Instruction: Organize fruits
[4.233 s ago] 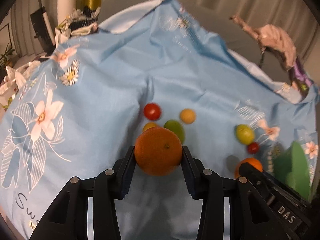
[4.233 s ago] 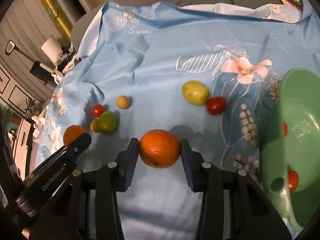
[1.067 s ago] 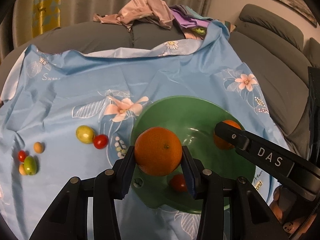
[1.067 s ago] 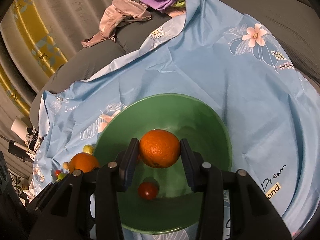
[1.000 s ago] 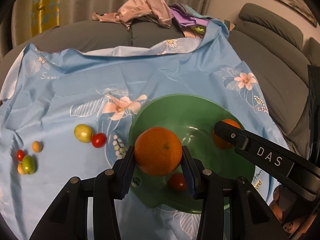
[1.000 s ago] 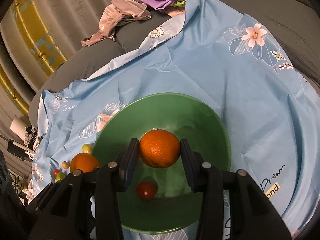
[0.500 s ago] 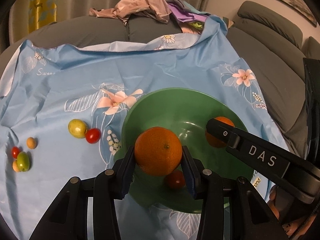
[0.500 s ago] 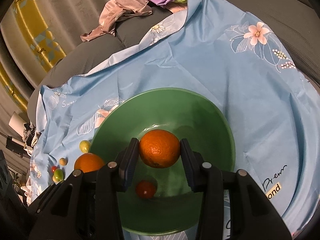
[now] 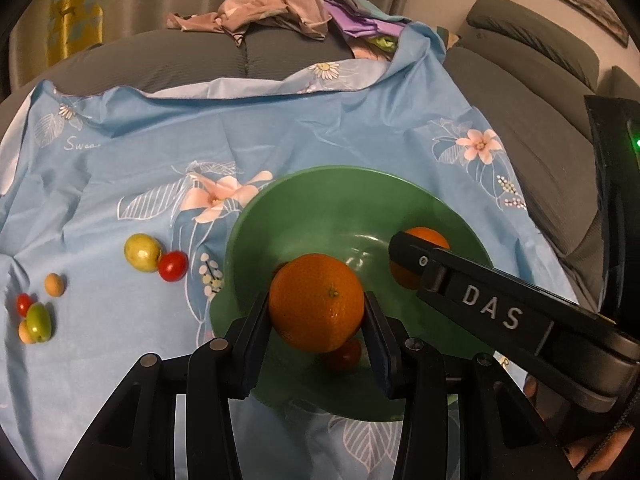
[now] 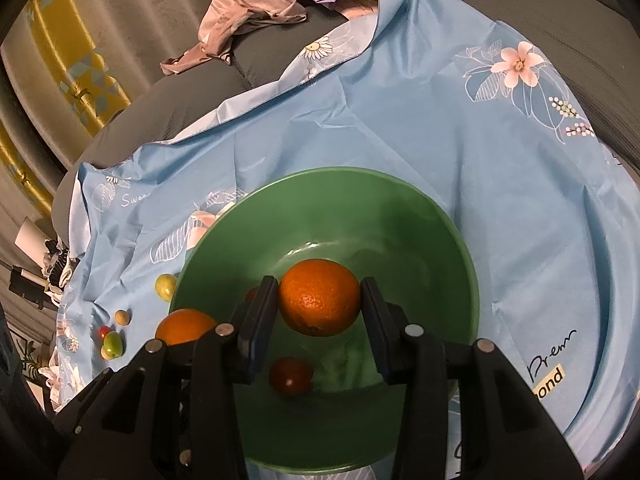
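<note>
My left gripper (image 9: 316, 308) is shut on an orange (image 9: 316, 302) and holds it over the near left rim of the green bowl (image 9: 340, 188). My right gripper (image 10: 319, 304) is shut on a second orange (image 10: 319, 297) above the middle of the bowl (image 10: 400, 220); its orange also shows in the left wrist view (image 9: 424, 236). A red tomato (image 10: 290, 376) lies in the bowl. On the blue cloth to the left lie a yellow-green fruit (image 9: 142, 252), a red tomato (image 9: 173, 266), a small orange fruit (image 9: 55, 285) and a small cluster with a green fruit (image 9: 39, 322).
The blue floral cloth (image 9: 160, 152) covers a grey sofa (image 9: 532, 92). Crumpled clothes (image 9: 272, 20) lie on the sofa back behind the cloth. The right gripper's black body (image 9: 500, 316) crosses the bowl's right side in the left wrist view.
Both grippers have moved from the loose fruits on the left to over the bowl, each holding its orange. In the last second they have crept a little further over the bowl.
</note>
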`<action>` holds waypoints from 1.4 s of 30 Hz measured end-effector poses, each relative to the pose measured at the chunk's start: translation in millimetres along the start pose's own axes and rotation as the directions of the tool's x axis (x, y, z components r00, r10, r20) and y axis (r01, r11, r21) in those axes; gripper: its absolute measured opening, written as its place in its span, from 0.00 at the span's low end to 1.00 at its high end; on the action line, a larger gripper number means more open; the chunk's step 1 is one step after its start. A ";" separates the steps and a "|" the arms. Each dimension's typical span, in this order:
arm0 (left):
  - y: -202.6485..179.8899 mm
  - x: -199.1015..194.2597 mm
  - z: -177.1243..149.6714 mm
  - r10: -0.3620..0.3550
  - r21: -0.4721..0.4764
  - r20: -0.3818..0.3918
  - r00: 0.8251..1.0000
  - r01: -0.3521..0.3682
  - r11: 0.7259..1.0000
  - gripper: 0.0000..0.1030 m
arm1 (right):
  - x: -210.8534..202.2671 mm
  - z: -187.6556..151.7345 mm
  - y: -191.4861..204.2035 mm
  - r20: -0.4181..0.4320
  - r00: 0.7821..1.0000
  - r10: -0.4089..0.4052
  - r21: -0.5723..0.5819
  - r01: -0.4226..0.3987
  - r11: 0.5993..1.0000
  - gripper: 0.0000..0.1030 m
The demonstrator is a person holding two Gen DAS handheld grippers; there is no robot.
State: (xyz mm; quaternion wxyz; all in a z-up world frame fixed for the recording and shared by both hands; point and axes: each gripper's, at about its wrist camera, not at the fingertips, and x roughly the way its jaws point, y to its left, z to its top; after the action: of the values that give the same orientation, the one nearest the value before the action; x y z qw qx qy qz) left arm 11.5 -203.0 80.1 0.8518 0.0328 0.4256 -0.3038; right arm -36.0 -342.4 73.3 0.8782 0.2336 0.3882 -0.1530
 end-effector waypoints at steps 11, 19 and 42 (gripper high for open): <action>-1.4 2.3 -0.5 -0.007 0.002 -0.012 1.000 0.007 1.000 0.43 | 4.9 -0.5 -1.7 -0.016 1.000 -0.016 0.000 0.016 1.000 0.43; -2.4 4.6 0.3 -0.023 0.004 -0.036 0.999 0.023 1.000 0.43 | 7.7 -0.5 -3.2 -0.026 0.999 -0.039 0.001 0.039 0.999 0.44; 127.1 -105.0 1.4 0.098 -0.323 0.154 0.983 -0.043 0.945 0.51 | -17.4 -2.7 30.0 0.054 0.995 0.083 -0.066 -0.079 0.995 0.70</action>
State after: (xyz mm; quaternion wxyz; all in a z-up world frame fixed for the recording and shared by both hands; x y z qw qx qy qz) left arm 34.3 -48.7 133.3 0.8891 -0.1156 0.3940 -0.2020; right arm -35.5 -314.1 93.6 0.9014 0.2167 0.3579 -0.1114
